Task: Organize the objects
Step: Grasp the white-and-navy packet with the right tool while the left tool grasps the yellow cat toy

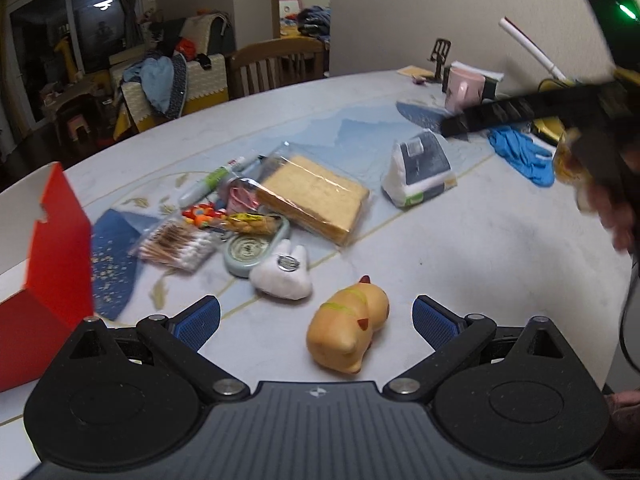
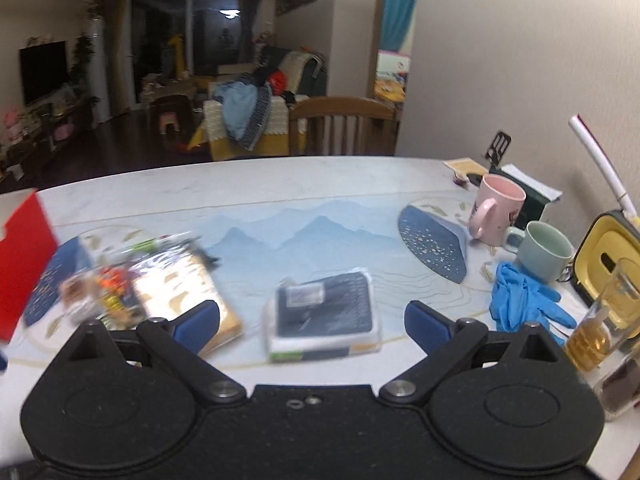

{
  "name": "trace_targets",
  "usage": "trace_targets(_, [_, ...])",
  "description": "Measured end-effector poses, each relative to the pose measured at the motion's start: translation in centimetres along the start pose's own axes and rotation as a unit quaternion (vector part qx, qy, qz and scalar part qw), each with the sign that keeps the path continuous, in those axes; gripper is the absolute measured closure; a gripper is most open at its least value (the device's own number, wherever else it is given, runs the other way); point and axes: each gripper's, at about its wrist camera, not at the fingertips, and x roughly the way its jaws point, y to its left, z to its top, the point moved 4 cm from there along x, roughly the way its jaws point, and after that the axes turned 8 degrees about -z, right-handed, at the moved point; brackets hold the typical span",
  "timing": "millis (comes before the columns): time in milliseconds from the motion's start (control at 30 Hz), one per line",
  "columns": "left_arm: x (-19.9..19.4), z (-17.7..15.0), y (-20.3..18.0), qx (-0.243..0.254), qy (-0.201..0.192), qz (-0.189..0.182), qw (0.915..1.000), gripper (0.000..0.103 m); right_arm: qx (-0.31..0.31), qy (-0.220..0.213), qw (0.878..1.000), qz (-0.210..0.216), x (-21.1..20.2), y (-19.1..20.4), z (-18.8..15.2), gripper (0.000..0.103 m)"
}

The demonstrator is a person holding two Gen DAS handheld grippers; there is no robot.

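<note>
The left gripper (image 1: 316,320) is spread wide and empty, with the yellow squishy toy (image 1: 348,328) lying on the table (image 1: 480,248) right between its fingers, its long axis running forward and slightly right. The right gripper (image 2: 312,326) is also spread and empty, facing the blue tissue pack (image 2: 324,316) just ahead. The left looks nearer a grasp; the red box (image 1: 44,276) stands to its left.
</note>
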Motion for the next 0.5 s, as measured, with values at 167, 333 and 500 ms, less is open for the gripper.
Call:
trace_targets(167, [2.3, -0.1, -0.4, 0.011, 0.022, 0.009, 0.9997, 0.000, 0.031, 0.038, 0.998, -0.025, 4.8, -0.8, 1.4, 0.005])
trace_targets(333, [3.9, -0.5, -0.6, 0.011, 0.044, 0.017, 0.9988, 0.001, 0.063, 0.084, 0.993, -0.056, 8.9, -1.2, 2.4, 0.006])
trace_targets(500, [4.7, -0.6, -1.2, 0.030, 0.056, 0.023, 0.9977, 0.001, 0.097, 0.136, 0.983, -0.072, 12.0, -1.3, 2.4, 0.007])
